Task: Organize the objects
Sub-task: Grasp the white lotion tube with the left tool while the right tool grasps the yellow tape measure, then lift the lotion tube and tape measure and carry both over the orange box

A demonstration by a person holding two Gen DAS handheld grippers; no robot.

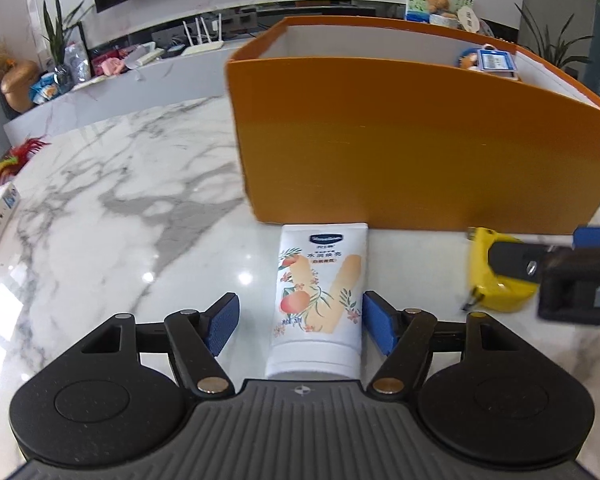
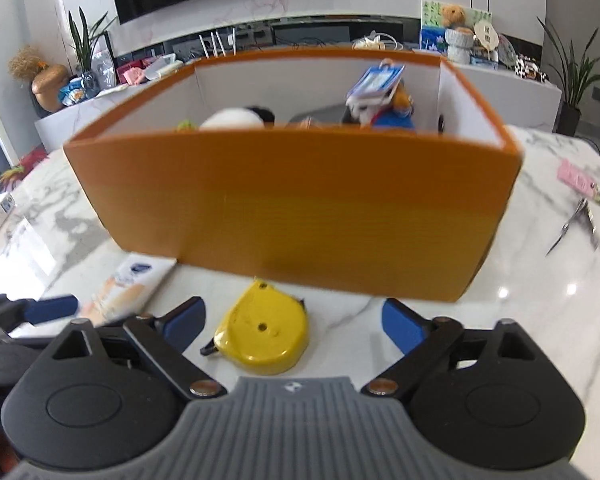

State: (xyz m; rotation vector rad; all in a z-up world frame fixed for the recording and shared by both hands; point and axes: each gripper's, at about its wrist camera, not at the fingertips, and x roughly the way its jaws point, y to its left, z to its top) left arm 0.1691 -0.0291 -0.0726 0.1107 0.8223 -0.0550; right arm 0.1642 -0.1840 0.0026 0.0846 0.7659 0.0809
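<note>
Lotion tube (image 1: 320, 300) and yellow tape measure (image 2: 264, 338) lie between parted jaws.

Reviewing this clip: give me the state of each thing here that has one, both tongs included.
left tongs: open, pads either side of the tube, not clamped
right tongs: open, straddling the tape measure
lotion tube: lying flat on the table, far end against the box
yellow tape measure: lying on its side, not gripped
orange box: open-topped, toys already inside
scissors: lying on the table
</note>
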